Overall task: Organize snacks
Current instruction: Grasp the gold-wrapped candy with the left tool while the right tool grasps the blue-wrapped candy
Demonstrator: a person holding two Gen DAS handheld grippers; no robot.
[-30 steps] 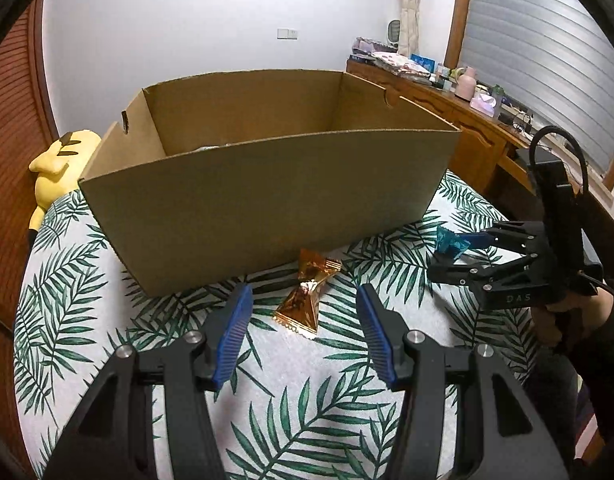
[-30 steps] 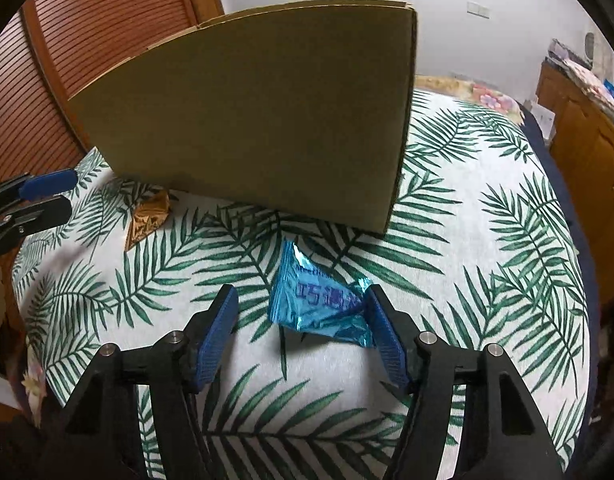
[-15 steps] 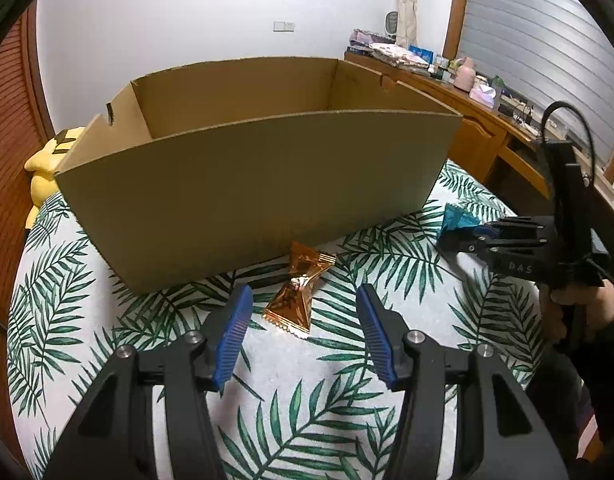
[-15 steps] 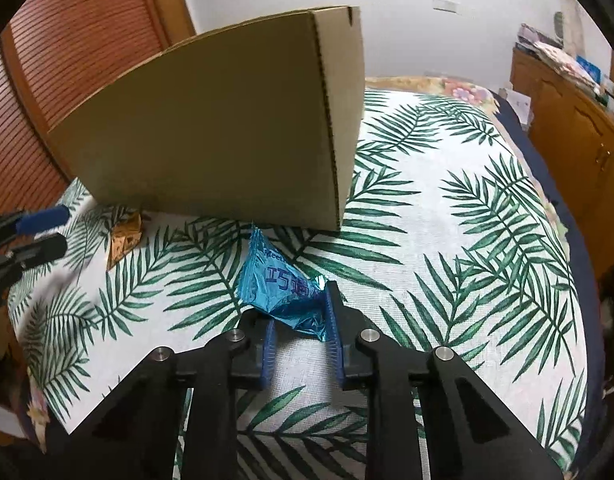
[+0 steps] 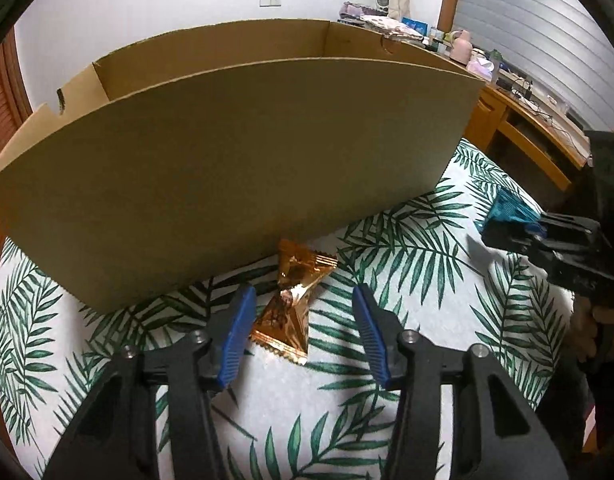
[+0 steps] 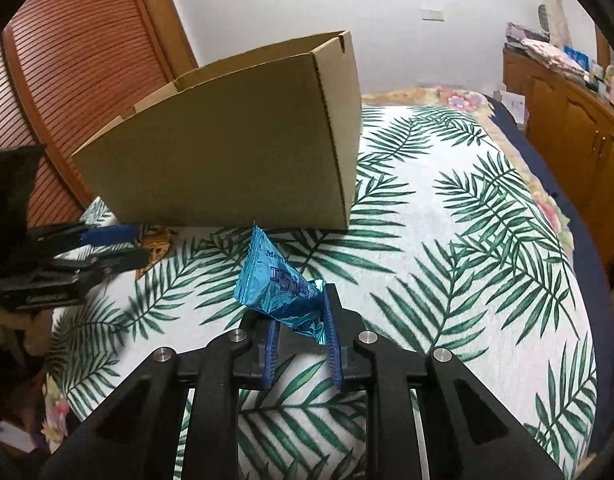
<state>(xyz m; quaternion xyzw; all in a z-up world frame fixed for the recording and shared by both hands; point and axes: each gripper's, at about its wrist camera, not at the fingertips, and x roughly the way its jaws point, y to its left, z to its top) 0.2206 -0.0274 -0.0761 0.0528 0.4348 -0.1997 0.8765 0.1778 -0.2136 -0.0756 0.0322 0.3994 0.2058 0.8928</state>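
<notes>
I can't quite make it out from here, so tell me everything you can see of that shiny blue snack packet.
The blue snack packet is a small crinkled pouch of shiny, foil-like wrapping with a serrated sealed end and darker blue lettering too small to read. It is pinched at its near end between the blue-padded fingers of the right gripper, tilted with the sealed end pointing up and away. It sits in front of the cardboard box's near corner, apart from it. Whether it has cleared the leaf-print cloth below, I cannot tell.
</notes>
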